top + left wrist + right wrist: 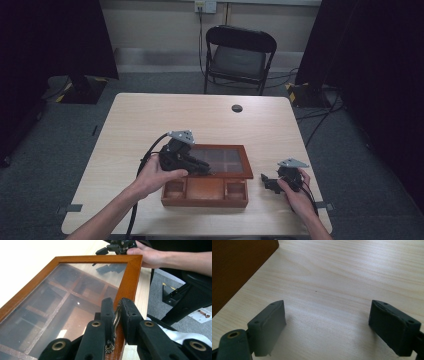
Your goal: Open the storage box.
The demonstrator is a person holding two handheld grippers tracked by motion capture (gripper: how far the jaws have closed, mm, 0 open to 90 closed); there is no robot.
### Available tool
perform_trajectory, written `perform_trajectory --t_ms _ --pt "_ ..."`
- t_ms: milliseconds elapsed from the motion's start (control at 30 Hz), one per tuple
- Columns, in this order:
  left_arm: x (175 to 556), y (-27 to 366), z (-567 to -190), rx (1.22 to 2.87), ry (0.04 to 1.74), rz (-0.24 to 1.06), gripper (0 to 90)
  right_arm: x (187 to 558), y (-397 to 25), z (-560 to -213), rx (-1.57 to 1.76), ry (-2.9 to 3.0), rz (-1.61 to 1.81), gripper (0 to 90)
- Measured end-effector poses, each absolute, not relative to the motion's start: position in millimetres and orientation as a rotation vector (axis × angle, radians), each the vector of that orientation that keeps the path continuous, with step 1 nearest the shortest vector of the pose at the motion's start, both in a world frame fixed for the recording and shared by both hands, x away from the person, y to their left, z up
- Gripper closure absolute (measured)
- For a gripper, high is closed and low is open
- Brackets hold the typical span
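A brown wooden box (205,199) with open compartments sits near the table's front edge. Its glass-paned lid (222,160) is tilted up above the box. My left gripper (204,169) is shut on a small metal clasp (115,320) on the lid's front frame (130,277), its jaws (117,305) pinching it. My right gripper (267,181) rests low on the table just right of the box, open, with bare tabletop between its pads (327,315). The box's side wall (234,267) shows at the left of the right gripper view.
The light wooden table (200,120) has a round cable hole (237,108) at the back. A black folding chair (239,55) stands beyond the far edge. Dark curtains hang on both sides, and cables lie on the floor at the right.
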State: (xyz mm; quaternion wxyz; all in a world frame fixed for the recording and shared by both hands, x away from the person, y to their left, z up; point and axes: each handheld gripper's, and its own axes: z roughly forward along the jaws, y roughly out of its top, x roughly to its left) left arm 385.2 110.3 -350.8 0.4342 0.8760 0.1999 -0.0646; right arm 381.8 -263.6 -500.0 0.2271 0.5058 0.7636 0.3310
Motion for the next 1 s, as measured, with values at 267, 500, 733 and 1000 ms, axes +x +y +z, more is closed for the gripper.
perform_trajectory --t_ms 267,500,733,1000 --pt "386.8 109.8 -349.1 2.185 0.489 -0.164 80.9 381.9 -263.6 -500.0 1.394 2.104 0.914 13.1" --pt "390.1 109.8 -346.9 2.194 0.484 -0.177 81.1 382.0 -263.9 -500.1 1.391 2.107 0.913 13.0" --pt "394.4 111.4 -340.0 2.173 0.485 -0.165 81.1 382.1 -263.8 -500.1 1.391 2.106 0.912 13.0" --pt "396.0 111.3 -333.2 2.168 0.493 -0.127 81.1 382.1 -263.8 -500.0 1.392 2.108 0.915 13.0"
